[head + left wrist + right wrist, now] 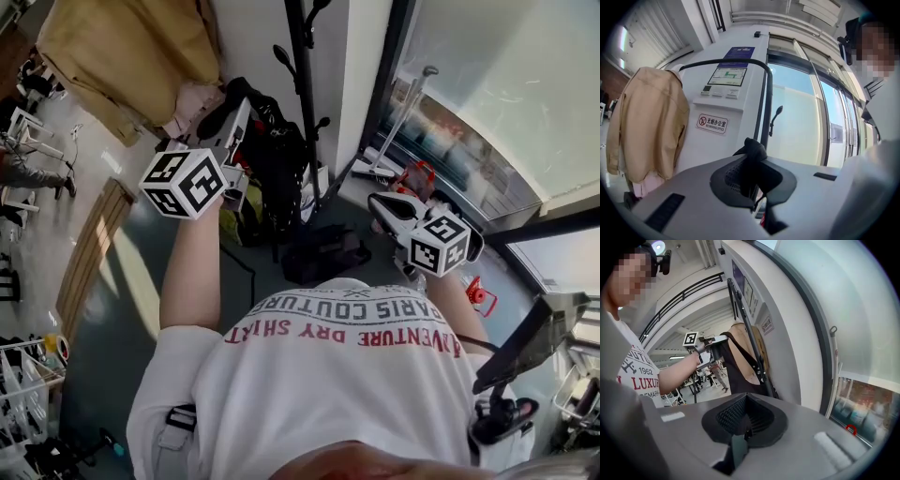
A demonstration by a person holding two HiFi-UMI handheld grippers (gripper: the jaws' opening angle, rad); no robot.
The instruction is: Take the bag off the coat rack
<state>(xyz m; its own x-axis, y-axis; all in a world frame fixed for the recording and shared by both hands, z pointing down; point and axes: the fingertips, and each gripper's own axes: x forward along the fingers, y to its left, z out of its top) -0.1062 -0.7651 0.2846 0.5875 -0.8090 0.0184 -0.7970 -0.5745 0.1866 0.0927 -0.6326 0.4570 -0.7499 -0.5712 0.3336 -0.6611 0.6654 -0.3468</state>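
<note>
- My left gripper is pressed together on the black strap of the bag; the strap bunches up out of the pads toward twelve o'clock.
- The bag is black and hangs from that strap just beside the coat rack, on the pole's nine o'clock side in the right gripper view; whether any part of it sits on a hook I cannot tell.
- The top of the bag does not show its inside; what it holds I cannot tell.
- My right gripper has its jaws pressed together with nothing between them; in the head view it is apart from the bag, at about four o'clock of it.
- A floor bag, dark, lies at the foot of the rack, at six o'clock of the hanging one; its contents do not show.
- A tan jacket hangs at nine o'clock in the left gripper view; a no-smoking sign sits on the white wall between it and the pole.
</note>
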